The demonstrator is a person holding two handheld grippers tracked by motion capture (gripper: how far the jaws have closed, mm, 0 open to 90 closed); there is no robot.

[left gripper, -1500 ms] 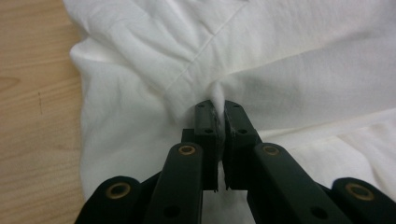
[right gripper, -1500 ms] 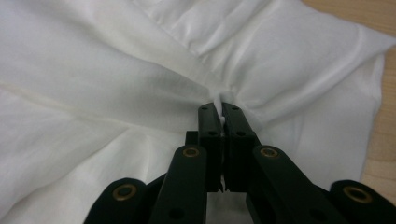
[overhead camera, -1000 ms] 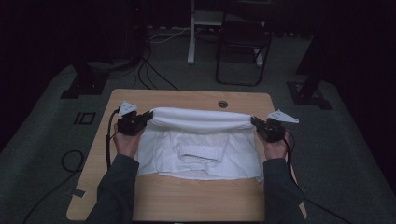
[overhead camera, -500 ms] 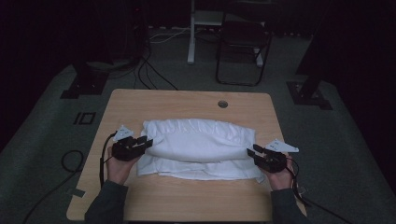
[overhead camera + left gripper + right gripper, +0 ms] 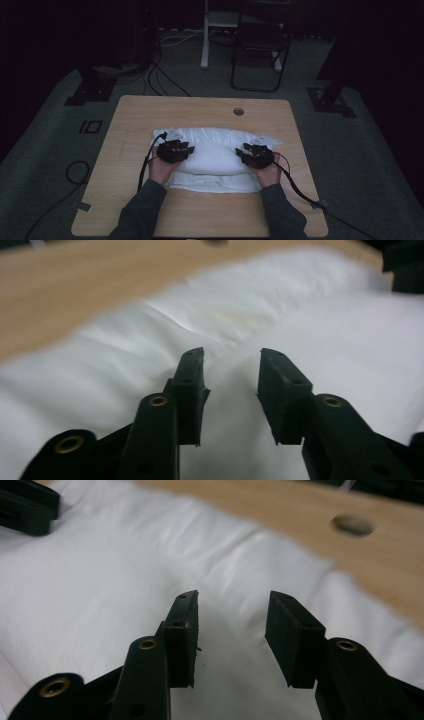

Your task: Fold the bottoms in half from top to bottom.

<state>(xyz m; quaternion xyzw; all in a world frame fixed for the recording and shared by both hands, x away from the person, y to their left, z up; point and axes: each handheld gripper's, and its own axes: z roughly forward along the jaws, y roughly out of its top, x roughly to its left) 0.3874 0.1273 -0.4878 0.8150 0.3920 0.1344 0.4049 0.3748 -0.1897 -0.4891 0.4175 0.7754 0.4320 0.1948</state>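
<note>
Your left gripper (image 5: 230,375) has its jaws apart, nothing pinched, and they've just been opening. Same for your right gripper (image 5: 232,625): gap open, cloth only underneath. Both hover over the folded white cloth (image 5: 215,157), left at its 9 o'clock end, right at 3 o'clock. It sits mid-table (image 5: 130,120), toward your edge. Its near fold is hidden under your hands, and both close-ups are blurry.

The left hand-held gripper (image 5: 231,371) hangs low over a white folded cloth (image 5: 300,315), its two black jaws parted with nothing gripped, having just been closing slightly. Beyond the creased cloth runs the wooden counter (image 5: 75,285). The other hand-held gripper (image 5: 405,265) shows at the upper right.
</note>
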